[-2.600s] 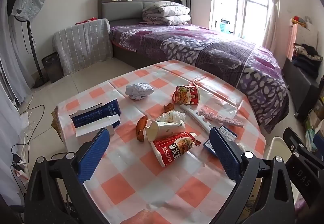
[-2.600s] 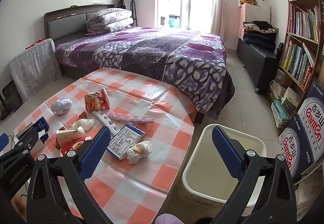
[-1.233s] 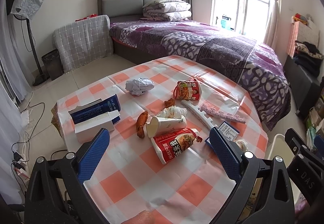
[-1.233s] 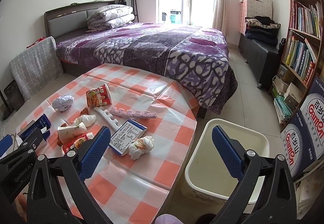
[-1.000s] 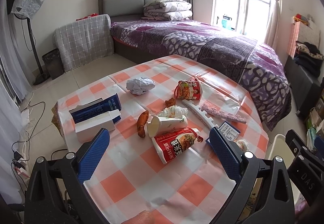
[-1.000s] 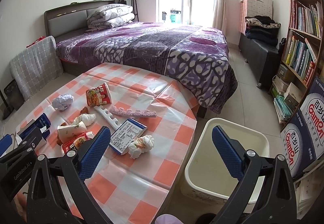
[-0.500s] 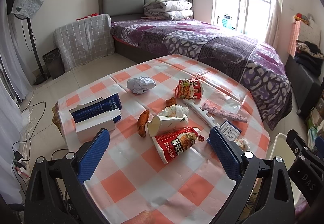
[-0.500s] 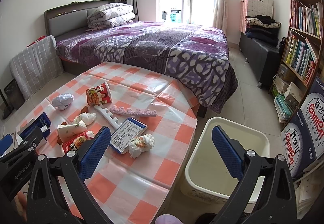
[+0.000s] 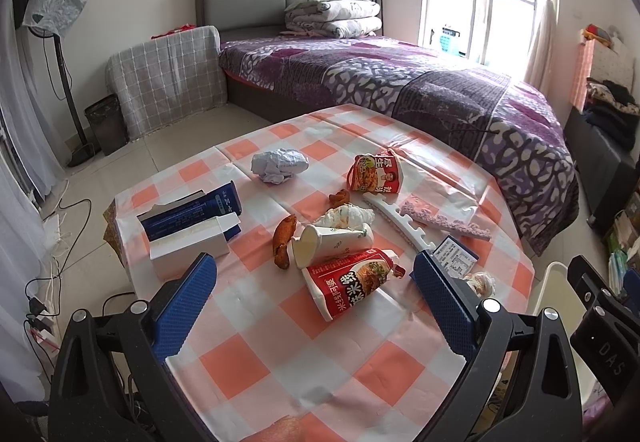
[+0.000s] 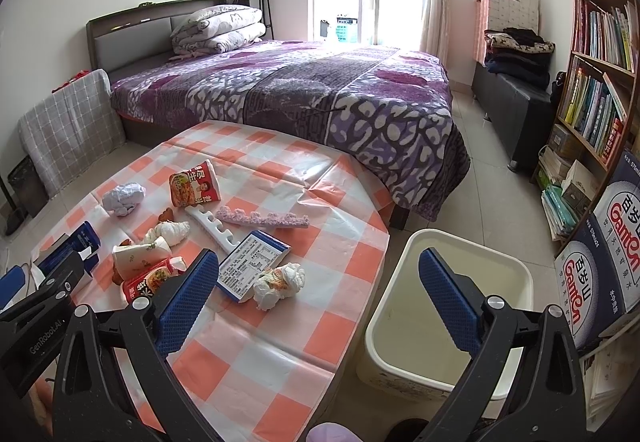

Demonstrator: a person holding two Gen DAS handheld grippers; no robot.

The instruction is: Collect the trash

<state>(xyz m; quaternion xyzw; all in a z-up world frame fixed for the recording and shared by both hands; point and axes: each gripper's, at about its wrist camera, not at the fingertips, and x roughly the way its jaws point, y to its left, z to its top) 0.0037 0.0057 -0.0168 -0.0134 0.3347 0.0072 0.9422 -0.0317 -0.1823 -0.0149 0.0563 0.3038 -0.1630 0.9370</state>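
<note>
Trash lies on a table with an orange-and-white checked cloth (image 9: pixel 256 362): a red noodle cup on its side (image 9: pixel 352 282), a white paper cup (image 9: pixel 332 244), a fried food piece (image 9: pixel 283 238), a crumpled paper ball (image 9: pixel 279 165), a second red cup (image 9: pixel 376 175), a wadded napkin (image 10: pixel 280 284) and a flat printed box (image 10: pixel 253 267). My left gripper (image 9: pixel 316 302) is open and empty, above the table's near part. My right gripper (image 10: pixel 316 294) is open and empty, over the table's right edge. A cream trash bin (image 10: pixel 516 270) stands on the floor at the right.
A blue and white carton (image 9: pixel 192 226) sits at the table's left. A white notched strip (image 9: pixel 396 220) and a pink lace strip (image 9: pixel 444 222) lie near the middle. A bed (image 10: pixel 320 90) stands behind, a bookshelf (image 10: pixel 600 74) and boxes (image 10: pixel 592 282) at the right.
Both views have drifted only slightly. Both grippers stay open and nothing on the table has moved.
</note>
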